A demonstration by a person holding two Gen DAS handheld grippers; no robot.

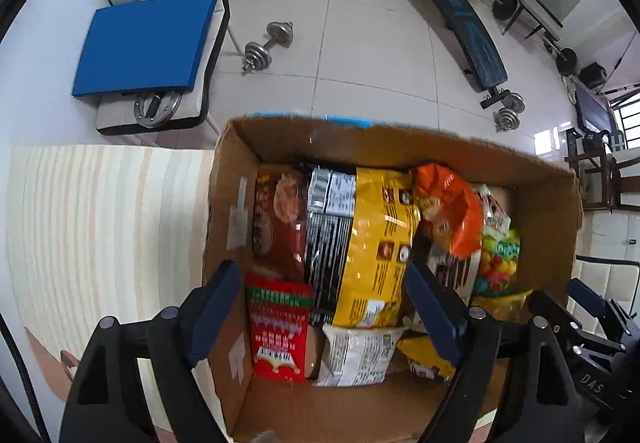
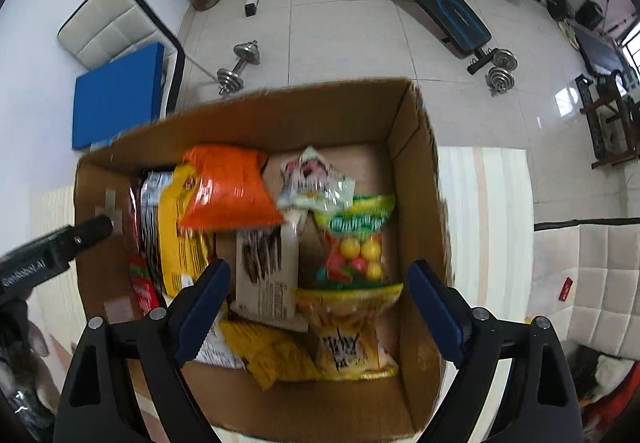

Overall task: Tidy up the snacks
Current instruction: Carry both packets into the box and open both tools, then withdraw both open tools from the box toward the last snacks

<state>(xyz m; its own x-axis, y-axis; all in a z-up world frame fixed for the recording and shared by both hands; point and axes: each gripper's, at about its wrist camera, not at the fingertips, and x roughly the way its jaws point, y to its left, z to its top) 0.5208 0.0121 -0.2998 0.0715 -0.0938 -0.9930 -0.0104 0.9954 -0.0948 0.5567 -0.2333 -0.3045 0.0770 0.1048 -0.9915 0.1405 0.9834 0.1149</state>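
Observation:
A brown cardboard box (image 1: 536,199) (image 2: 280,119) stands on a striped table and holds several snack packs. In the left wrist view a yellow bag (image 1: 380,243), a black-and-white striped pack (image 1: 328,227), a red packet (image 1: 278,331) and an orange bag (image 1: 452,203) lie inside. My left gripper (image 1: 324,313) hangs open above them, touching nothing. The right wrist view shows the orange bag (image 2: 228,187), a gumball bag (image 2: 356,243) and a chocolate-stick box (image 2: 264,271). Over these my right gripper (image 2: 320,313) is open and empty.
The striped table (image 1: 100,223) (image 2: 484,203) carries the box. White padded chairs stand nearby, one with a blue cushion (image 1: 148,43). Dumbbells (image 1: 266,45) and a sit-up bench (image 1: 464,15) lie on the tiled floor beyond. The other gripper's body (image 2: 48,255) reaches in at the left.

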